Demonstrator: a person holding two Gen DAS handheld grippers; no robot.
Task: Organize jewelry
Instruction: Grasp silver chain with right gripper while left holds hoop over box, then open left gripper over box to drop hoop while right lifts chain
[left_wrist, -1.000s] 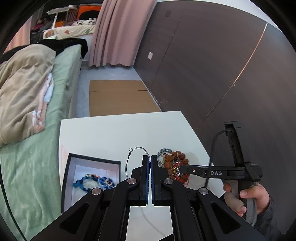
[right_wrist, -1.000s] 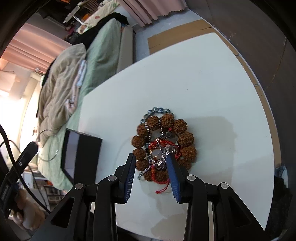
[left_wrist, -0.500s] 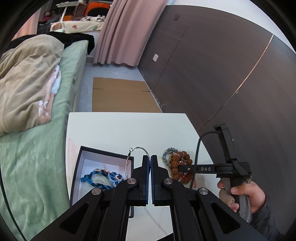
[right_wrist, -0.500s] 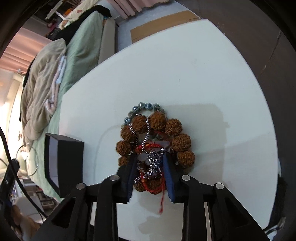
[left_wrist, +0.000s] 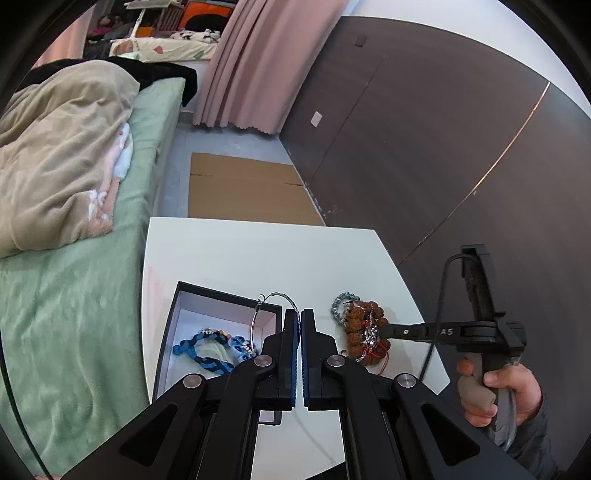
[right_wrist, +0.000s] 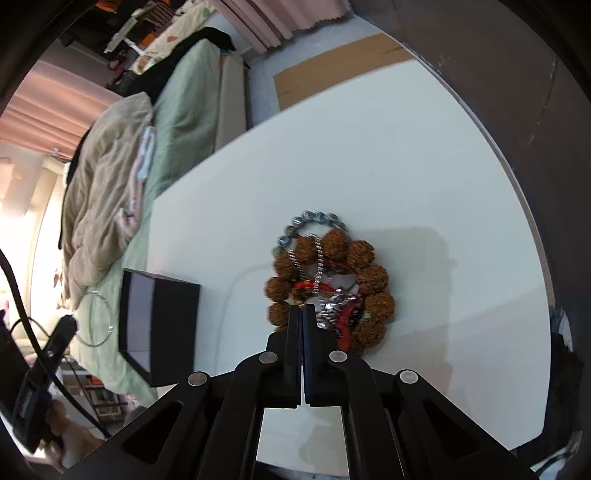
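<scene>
My left gripper is shut on a thin silver wire bangle and holds it above the right edge of an open black box that holds a blue braided bracelet. My right gripper is shut at the near edge of a jewelry pile: a brown seed-bead bracelet, a silver chain, red cord and a grey bead bracelet. What its jaws pinch is hidden. The pile also shows in the left wrist view. The bangle shows at the left of the right wrist view.
The white table stands beside a green bed with a beige blanket. A dark wood wall runs along the right. Cardboard lies on the floor beyond the table. The black box sits left of the pile.
My right gripper has closed from open to shut at the jewelry pile. My left gripper has carried the bangle left, over the box's edge.
</scene>
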